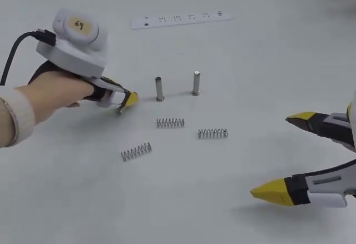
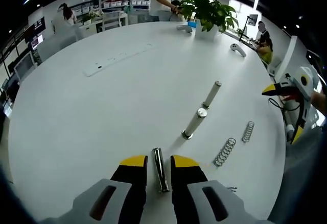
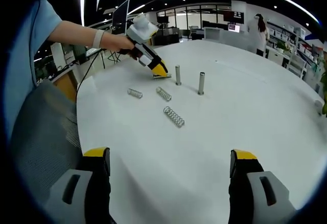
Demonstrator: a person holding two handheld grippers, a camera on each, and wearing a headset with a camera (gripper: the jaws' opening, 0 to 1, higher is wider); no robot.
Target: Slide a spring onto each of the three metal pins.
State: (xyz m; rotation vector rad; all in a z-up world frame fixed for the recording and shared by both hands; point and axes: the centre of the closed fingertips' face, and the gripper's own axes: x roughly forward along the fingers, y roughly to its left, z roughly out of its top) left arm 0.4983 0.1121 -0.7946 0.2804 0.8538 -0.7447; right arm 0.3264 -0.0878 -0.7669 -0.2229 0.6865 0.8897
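Presently: left gripper (image 1: 129, 100), held in a hand (image 1: 55, 91), has its tips low at the surface (image 1: 222, 216), just left of two upright pins (image 1: 159, 88) (image 1: 196, 83). In the left gripper view its fingers (image 2: 134, 164) stand narrow, with a third pin (image 2: 160, 175) lying lengthwise between them. Thin dark gaps show on either side; cannot tell whether it is clamped. The two upright pins stand side by side, apart. Three springs lie flat on the surface, nearer the person than the pins: one spring (image 1: 170, 123) just before the pins, a second spring (image 1: 213, 134) to its right, a third spring (image 1: 136, 152) lower left. None touching. Right gripper (image 1: 271, 155) is at the right, well apart from the springs, fingers wide over bare surface. Power strip (image 1: 181, 18) lies beyond the pins.
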